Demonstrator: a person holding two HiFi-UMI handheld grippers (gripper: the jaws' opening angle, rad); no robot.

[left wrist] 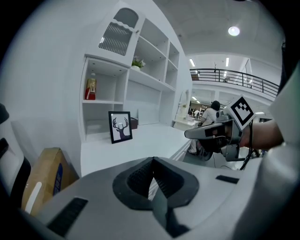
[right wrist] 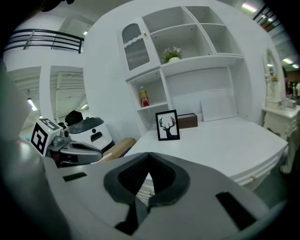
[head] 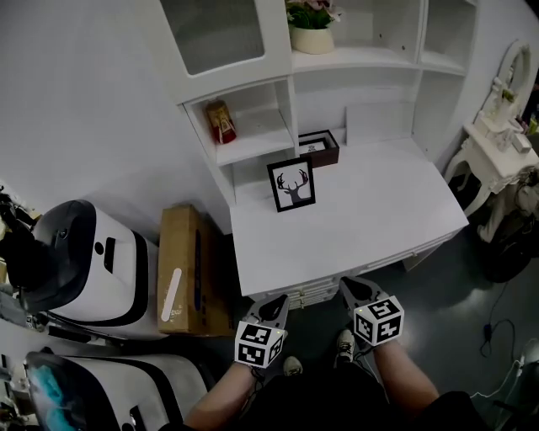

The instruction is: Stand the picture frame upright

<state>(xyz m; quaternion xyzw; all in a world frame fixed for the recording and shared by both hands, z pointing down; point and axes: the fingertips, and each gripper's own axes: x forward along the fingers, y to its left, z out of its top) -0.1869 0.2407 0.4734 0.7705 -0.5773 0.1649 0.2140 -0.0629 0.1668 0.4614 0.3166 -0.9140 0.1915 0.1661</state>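
A black picture frame with a deer-head print stands upright on the white desk, near its back left. It also shows in the left gripper view and the right gripper view. Both grippers hang below the desk's front edge, well short of the frame. My left gripper is shut with nothing between its jaws. My right gripper is shut and empty too. Each gripper shows in the other's view: the right gripper and the left gripper.
A dark brown box sits behind the frame. A red bottle stands in a shelf cubby and a potted plant higher up. A cardboard box and white machines stand left of the desk. A white side table is at right.
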